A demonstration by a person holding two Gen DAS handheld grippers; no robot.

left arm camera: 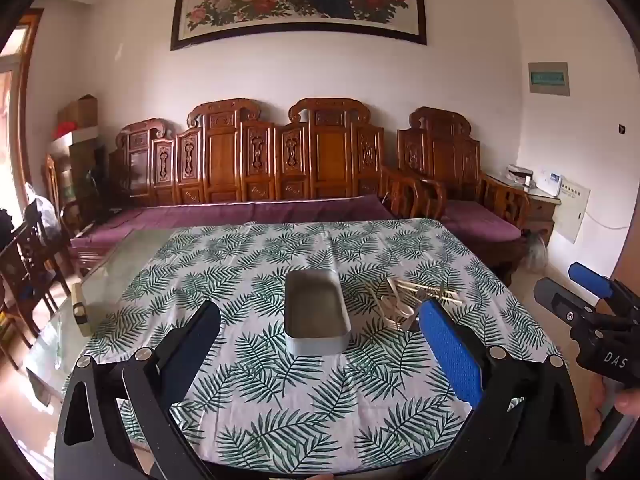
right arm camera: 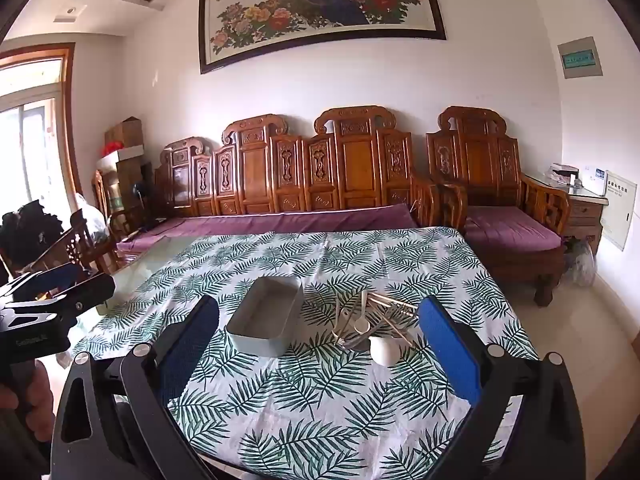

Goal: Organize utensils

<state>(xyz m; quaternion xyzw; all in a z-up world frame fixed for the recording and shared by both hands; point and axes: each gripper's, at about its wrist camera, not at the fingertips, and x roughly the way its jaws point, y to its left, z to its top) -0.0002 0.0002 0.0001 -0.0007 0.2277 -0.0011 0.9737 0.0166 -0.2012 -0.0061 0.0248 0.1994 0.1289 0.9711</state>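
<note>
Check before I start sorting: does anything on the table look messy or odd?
Yes. The utensils lie in a crisscrossed heap right of the tin, which holds nothing. The cloth leaves the table's glass bare on the left. Nothing looks spilled or broken.

Left gripper [left arm camera: 320,354] and right gripper [right arm camera: 320,354] hover level (fingers spread wide).

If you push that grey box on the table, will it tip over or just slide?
The grey box looks low, wide and empty, so it would probably slide, not tip. It seems light, so a small push may move it. The leafy tablecloth under it might bunch up and drag a little.
</note>
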